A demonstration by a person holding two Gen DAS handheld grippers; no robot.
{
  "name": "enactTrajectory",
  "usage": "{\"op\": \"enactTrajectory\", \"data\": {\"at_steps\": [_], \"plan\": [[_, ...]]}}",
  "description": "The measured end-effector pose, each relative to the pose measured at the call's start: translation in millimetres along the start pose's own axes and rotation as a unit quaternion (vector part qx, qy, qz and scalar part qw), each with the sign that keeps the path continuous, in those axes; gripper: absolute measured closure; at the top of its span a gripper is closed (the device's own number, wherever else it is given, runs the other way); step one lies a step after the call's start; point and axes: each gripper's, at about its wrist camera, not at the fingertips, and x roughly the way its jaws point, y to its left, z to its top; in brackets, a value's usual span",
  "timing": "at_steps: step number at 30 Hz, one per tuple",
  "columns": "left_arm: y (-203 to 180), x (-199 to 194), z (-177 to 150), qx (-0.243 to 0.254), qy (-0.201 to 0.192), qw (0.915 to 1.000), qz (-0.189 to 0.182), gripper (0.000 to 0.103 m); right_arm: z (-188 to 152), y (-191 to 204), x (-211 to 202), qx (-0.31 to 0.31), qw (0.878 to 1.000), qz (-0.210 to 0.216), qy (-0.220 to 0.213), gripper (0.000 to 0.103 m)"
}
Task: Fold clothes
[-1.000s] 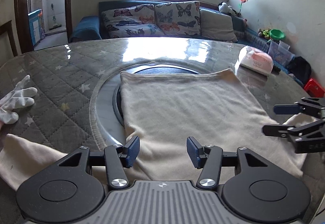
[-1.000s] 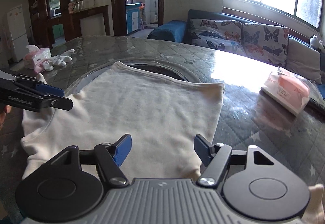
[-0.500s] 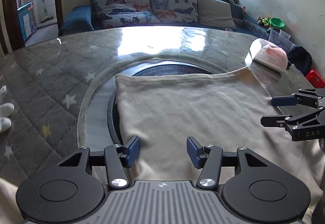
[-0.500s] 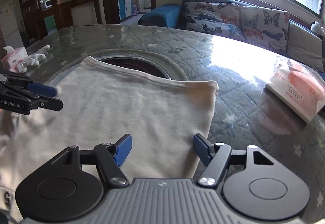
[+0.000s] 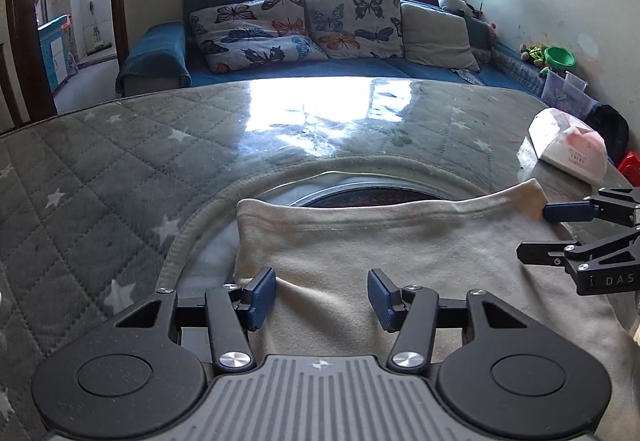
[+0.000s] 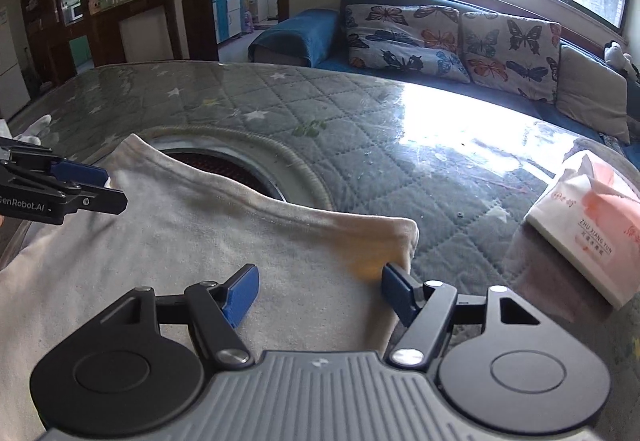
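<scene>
The cream, soft cotton garment [image 5: 400, 261] lies flat on the grey quilted, glass-topped surface [image 5: 100, 169], its far hem over the round central opening; it looks light, limp and prone to bunching. Both the left hand-held gripper [image 5: 321, 295] and the right hand-held gripper [image 6: 318, 291] hover over its near part with jaws apart, empty; the far corners seem the best holds.

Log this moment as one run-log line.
garment: flat on table | left hand-held gripper: open, over garment | right hand-held gripper: open, at its edge

tissue pack [image 6: 588, 225]: "ZHU XIANG YUN" | left gripper [image 6: 72, 189]: "enRobot.AI"
</scene>
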Motion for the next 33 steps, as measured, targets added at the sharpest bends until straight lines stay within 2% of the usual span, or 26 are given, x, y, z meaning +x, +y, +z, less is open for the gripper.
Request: {"op": "enactTrajectory", "data": {"at_steps": [2,6,9,16,21,27,33], "plan": [[-4,-4,-2,0.004,0.002,1.0,0.003,0.048,-5,-2,-12,0.011,1.0,0.011,-0.005,0.033],[-19,-29,-17,0.02,-0.006,0.9998,-0.005,0.048,-23,5,-44,-0.011,1.0,0.024,-0.016,0.033],[-35,-55,-35,0.029,-0.013,0.999,-0.031,0.046,-51,17,-77,-0.033,0.999,0.023,-0.02,0.033],[-73,-104,-94,0.058,-0.015,0.9948,-0.082,0.043,-96,35,-139,-0.032,0.998,0.029,-0.039,0.033],[-91,-120,-125,0.098,-0.01,0.9914,-0.086,0.043,-125,44,-153,-0.034,0.999,0.015,-0.037,0.033],[-99,-128,-143,0.116,-0.003,0.9899,-0.082,0.043,-150,31,-157,-0.001,0.999,-0.005,-0.035,0.033],[-98,-135,-147,0.107,-0.002,0.9917,-0.071,0.043,-165,8,-172,0.026,0.998,-0.026,-0.043,0.033]]}}
